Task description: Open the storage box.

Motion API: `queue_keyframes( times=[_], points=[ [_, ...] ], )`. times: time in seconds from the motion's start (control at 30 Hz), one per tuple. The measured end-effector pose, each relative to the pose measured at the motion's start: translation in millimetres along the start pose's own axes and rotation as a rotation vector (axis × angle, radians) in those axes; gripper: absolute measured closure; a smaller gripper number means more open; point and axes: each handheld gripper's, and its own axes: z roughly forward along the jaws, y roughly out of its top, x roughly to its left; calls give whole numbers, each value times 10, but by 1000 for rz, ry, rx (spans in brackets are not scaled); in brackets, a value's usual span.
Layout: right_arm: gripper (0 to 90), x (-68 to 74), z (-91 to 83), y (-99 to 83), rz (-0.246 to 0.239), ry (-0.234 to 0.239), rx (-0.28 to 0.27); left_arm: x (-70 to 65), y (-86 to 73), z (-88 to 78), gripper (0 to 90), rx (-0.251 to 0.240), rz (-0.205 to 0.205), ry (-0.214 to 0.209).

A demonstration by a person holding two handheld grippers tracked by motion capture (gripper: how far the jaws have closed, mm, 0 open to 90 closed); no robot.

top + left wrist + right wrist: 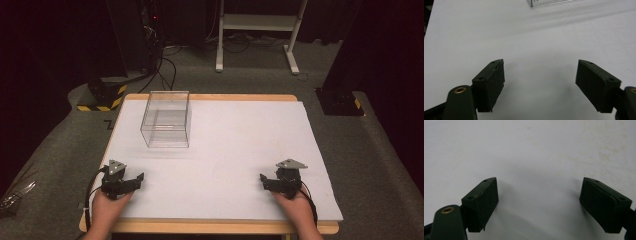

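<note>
A clear plastic box [166, 119] stands upright on the white table sheet [230, 150], toward the back left. My left gripper [131, 179] rests on the sheet near the front left, in a hand, open with only bare sheet between its jaws [540, 82]. Its own view catches the lower edge of the clear box [549, 3] ahead at the top. My right gripper [269, 181] rests near the front right, in the other hand, also open and holding nothing [539, 200]. Both point roughly toward the table's middle.
The sheet lies on a wooden table [210, 97] whose edge shows at back and front. Beyond it on the dark floor stand a white frame's legs [257, 30], a yellow-black striped base [102, 97] and cables. Faint stains [604, 155] mark the sheet.
</note>
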Motion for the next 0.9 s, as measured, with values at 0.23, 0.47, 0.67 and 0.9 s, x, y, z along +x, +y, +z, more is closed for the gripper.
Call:
queue_keyframes(
  times=[0.23,0.47,0.67,0.9],
  points=[
    [153,1,-1,0,1,1,1,-88,58,-62,197,-26,25,-14],
    [153,2,1,0,-1,-1,0,-178,103,-77,164,-31,34,-58],
    [153,1,1,0,-1,-1,0,-264,148,-84,164,-49,30,-81],
    [153,1,-1,0,1,0,2,-278,161,-86,164,-57,36,-86]
  ],
)
